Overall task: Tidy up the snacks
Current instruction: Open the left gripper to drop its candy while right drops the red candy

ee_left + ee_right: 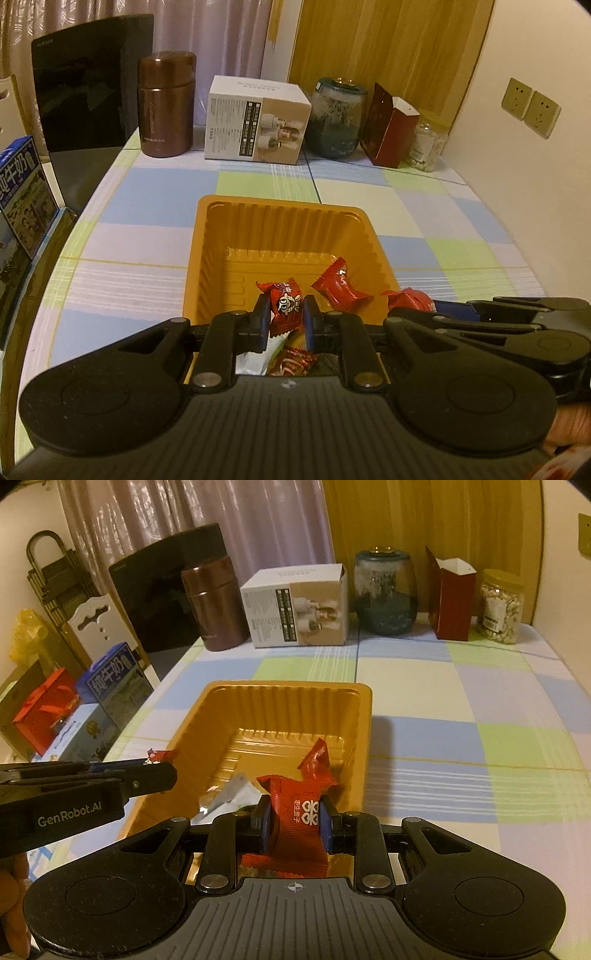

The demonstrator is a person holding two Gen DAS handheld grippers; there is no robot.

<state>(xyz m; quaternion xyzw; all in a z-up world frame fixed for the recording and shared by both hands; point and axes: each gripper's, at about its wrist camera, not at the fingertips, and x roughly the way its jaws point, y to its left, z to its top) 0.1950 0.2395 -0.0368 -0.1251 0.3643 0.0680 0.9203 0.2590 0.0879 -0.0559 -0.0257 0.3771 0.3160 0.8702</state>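
A shiny orange plastic tray point(210, 236) sits in the middle of the tabletop point(140, 236) to hold the snacks. One red wrapped candy point(341, 286) lies inside it, with a silver wrapper point(231, 794) close by. The left gripper point(286, 317) has its fingers squeezed on a red candy with a cartoon face point(284, 301), held over the tray's near end. The right gripper point(295, 821) has its fingers squeezed on a red candy with white writing point(295, 805), also over the tray. Both look ready to drop their candy in. The tabletop wears a checked cloth of blue, green and white. At the back stand a brown metal flask point(167, 103), a white cardboard box point(255, 118), a round glass jar point(336, 118) and a dark red paper box point(391, 129), with curtains point(229, 37) behind.
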